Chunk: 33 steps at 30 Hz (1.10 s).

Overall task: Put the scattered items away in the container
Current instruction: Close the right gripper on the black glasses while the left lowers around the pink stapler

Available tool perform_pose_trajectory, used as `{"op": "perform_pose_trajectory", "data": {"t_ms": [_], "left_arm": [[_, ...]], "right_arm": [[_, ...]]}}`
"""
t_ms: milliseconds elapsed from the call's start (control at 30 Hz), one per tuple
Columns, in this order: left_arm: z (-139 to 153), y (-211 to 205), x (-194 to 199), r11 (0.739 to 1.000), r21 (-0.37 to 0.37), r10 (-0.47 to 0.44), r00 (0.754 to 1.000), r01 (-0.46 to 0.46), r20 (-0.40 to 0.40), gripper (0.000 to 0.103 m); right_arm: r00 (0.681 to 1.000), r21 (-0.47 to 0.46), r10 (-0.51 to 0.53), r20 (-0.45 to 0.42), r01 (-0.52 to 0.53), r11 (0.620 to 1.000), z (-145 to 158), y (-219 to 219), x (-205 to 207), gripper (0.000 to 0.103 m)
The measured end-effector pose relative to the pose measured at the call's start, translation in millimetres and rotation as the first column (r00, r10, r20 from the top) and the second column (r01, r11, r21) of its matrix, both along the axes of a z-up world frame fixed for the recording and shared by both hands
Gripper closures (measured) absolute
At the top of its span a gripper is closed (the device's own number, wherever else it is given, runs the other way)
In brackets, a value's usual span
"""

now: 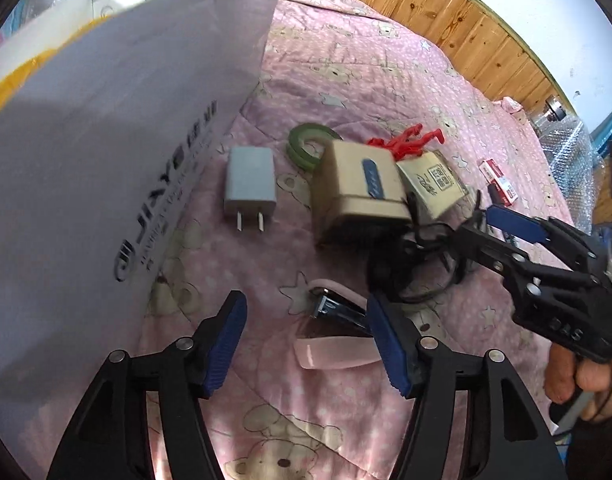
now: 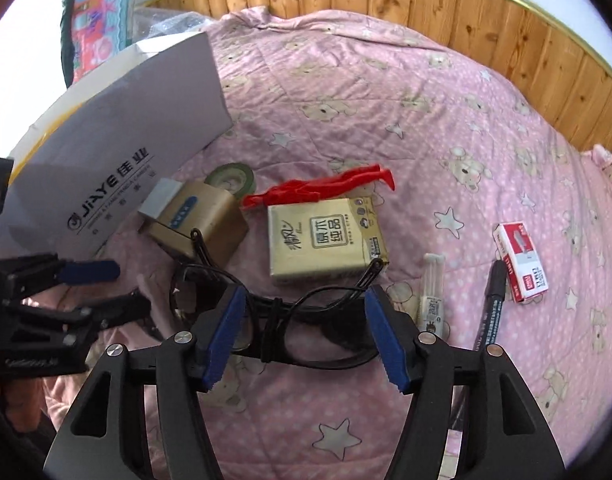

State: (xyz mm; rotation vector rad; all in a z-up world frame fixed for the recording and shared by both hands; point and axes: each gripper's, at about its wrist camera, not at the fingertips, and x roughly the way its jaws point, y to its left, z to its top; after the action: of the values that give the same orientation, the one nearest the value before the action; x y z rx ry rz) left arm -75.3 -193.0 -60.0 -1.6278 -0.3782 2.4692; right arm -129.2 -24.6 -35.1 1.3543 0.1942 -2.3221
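- Lying on the pink quilt [image 2: 386, 92], black glasses [image 2: 306, 320] sit between the spread fingers of the right gripper [image 2: 304, 336], which grips nothing.
- Left gripper [image 1: 306, 344] is spread wide too, over a pink nail clipper [image 1: 334, 332], holding nothing.
- White box [image 1: 106, 160], the container, stands at the left; charger [image 1: 250, 184], green tape roll [image 1: 306, 144], gold box [image 1: 358, 184], tissue pack [image 2: 326, 236], red clip [image 2: 318, 188], marker [image 2: 492, 304] and staples box [image 2: 520, 260] lie scattered.

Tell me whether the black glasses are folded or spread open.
Folded, as far as shows: in the right wrist view the glasses lie on the pink bedspread with their temple arms crossing behind the lenses, between the open right tongs.
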Motion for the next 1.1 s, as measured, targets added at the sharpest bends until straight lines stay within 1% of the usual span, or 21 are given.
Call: {"op": "perform_pose_trajectory", "data": {"t_ms": [67,100,133,200,267,367,400,433,467,500,533,633,700,767,833,900,1000,1033,1100], "left_arm": [[-3,5,0,0.999,0.021,-0.029,1.0,0.029,0.01,0.039],[-4,8,0,0.999,0.024,-0.047,0.999,0.046,0.012,0.039],[-5,11,0,0.998,0.019,-0.059,0.998,0.059,0.011,0.038],[-8,19,-1,0.997,0.006,-0.082,0.997,0.082,0.007,0.034],[-9,24,-2,0.995,-0.012,-0.097,0.995,0.097,-0.008,0.034],[-9,29,-6,0.993,-0.022,-0.113,0.993,0.112,-0.028,0.034],[-9,31,-7,0.993,-0.025,-0.118,0.992,0.117,-0.036,0.037],[-9,32,-8,0.992,-0.03,-0.124,0.991,0.123,-0.043,0.043],[-8,35,-11,0.99,-0.038,-0.136,0.99,0.134,-0.047,0.043],[-6,37,-14,0.988,-0.041,-0.148,0.987,0.146,-0.055,0.044],[-3,40,-16,0.986,-0.028,-0.163,0.984,0.162,-0.074,0.049],[7,50,-20,0.978,0.003,-0.205,0.971,0.207,-0.12,0.049],[13,54,-21,0.973,0.034,-0.222,0.965,0.228,-0.14,0.049],[19,56,-19,0.969,0.04,-0.236,0.959,0.245,-0.159,0.049],[20,56,-19,0.968,0.035,-0.24,0.958,0.248,-0.159,0.049],[19,54,-18,0.97,0.03,-0.233,0.962,0.239,-0.143,0.047],[14,38,-11,0.979,0.041,-0.194,0.976,0.199,-0.103,0.047],[15,31,-5,0.982,0.045,-0.179,0.979,0.184,-0.101,0.047],[14,21,5,0.987,0.051,-0.149,0.985,0.154,-0.09,0.043]], "right_arm": [[0.997,-0.032,-0.037,0.064,0.039,0.999,0,15,-2,0.038],[0.994,-0.03,-0.062,0.09,0.065,0.997,-3,20,-2,0.038],[0.989,-0.026,-0.089,0.116,0.093,0.995,-6,25,-2,0.038],[0.979,-0.076,-0.123,0.162,0.137,0.988,-11,37,1,0.038],[0.967,-0.112,-0.16,0.199,0.185,0.976,-15,46,4,0.038],[0.947,-0.144,-0.237,0.216,0.271,0.952,-17,56,7,0.038],[0.936,-0.155,-0.274,0.22,0.311,0.938,-17,60,7,0.038],[0.927,-0.154,-0.31,0.212,0.345,0.926,-17,65,7,0.038],[0.917,-0.152,-0.345,0.202,0.378,0.913,-16,69,7,0.038],[0.902,-0.143,-0.384,0.196,0.414,0.899,-15,75,6,0.038],[0.886,-0.127,-0.422,0.194,0.449,0.884,-16,80,5,0.038],[0.841,-0.095,-0.503,0.196,0.527,0.844,-17,95,4,0.039],[0.826,-0.089,-0.525,0.208,0.55,0.83,-17,104,6,0.039],[0.806,-0.111,-0.545,0.231,0.579,0.808,-17,113,9,0.039],[0.785,-0.156,-0.561,0.264,0.609,0.778,-15,120,14,0.039],[0.775,-0.218,-0.561,0.291,0.624,0.75,-13,126,17,0.039],[0.781,-0.254,-0.53,0.331,0.615,0.747,-14,119,15,0.039],[0.782,-0.244,-0.528,0.331,0.611,0.753,-16,116,14,0.039],[0.783,-0.213,-0.53,0.325,0.607,0.766,-20,110,13,0.039]]}}
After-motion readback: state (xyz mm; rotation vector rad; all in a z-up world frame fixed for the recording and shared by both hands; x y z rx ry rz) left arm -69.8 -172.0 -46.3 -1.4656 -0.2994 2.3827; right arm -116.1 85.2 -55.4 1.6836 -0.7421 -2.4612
